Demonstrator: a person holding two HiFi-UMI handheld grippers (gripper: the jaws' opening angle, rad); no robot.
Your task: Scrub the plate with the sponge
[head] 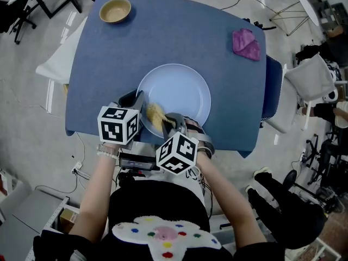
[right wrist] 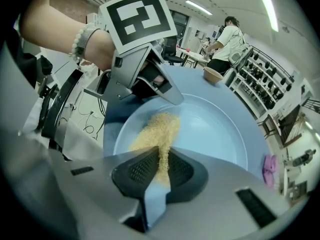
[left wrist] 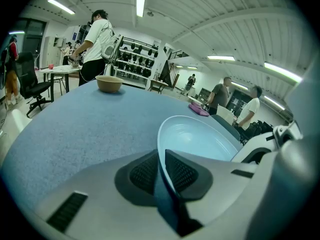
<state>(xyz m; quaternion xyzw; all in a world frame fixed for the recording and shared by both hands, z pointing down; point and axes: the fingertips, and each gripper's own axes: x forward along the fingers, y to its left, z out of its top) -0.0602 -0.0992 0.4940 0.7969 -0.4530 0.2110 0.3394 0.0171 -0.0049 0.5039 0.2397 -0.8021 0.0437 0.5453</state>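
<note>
**Pinning the plate point(head: 187, 88), pressing down the sponge point(head: 155, 116)**

Clamps the left gripper point(left wrist: 162, 171) on the plate's near left rim, one pad tight on each face of the rim. Pinches the yellow sponge between the closed jaws of the right gripper point(right wrist: 162, 166), just right of the left gripper, with the sponge's free end spread on the near part of the pale blue plate. Rests the plate on a blue table point(head: 163, 37), close to its near edge. Farther out, leaves a tan bowl point(head: 115, 10) at the far left corner and a purple cloth point(head: 246, 43) far right, both well apart from the plate.
</note>
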